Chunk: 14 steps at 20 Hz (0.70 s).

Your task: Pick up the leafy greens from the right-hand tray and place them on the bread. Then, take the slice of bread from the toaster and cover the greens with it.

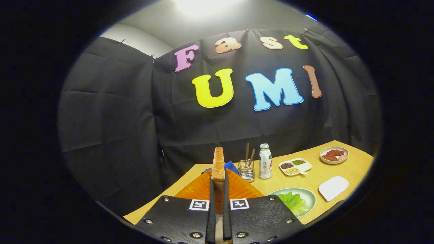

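wooden table under dark cloth | gripper clamped edge-on around bread slice, held upright over orange mat | greens on plate, right of fingers | risk: thin slice tips or slips if tilted early, landing off the greens

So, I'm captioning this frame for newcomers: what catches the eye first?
A toasted bread slice stands upright, clamped between the fingers of the hand-held gripper. Beyond it lies an orange mat. Right of the fingers, green leaves lie on a pale plate.

Cloth-walled booth, food-laid table
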Each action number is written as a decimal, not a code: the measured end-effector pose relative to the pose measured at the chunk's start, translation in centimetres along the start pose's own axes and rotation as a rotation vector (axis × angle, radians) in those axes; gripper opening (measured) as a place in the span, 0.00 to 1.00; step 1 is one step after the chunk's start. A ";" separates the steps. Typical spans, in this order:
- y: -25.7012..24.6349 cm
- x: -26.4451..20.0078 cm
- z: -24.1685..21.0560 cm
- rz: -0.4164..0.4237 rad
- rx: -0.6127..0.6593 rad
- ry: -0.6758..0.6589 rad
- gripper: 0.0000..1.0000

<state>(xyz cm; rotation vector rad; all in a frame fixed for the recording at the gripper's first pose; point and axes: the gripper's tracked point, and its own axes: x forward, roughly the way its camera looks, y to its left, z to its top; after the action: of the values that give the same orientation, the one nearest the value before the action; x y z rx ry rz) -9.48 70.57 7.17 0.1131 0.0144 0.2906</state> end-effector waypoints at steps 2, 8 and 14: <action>-1.7 0.0 0.0 -0.022 -0.025 0.003 0.08; -7.5 -0.4 -0.6 -0.093 -0.108 0.025 0.08; -11.2 -1.0 -2.1 -0.097 -0.166 0.052 0.08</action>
<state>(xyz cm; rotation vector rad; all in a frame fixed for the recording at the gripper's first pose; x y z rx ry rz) -7.31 59.90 3.86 -0.0604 0.0471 0.1965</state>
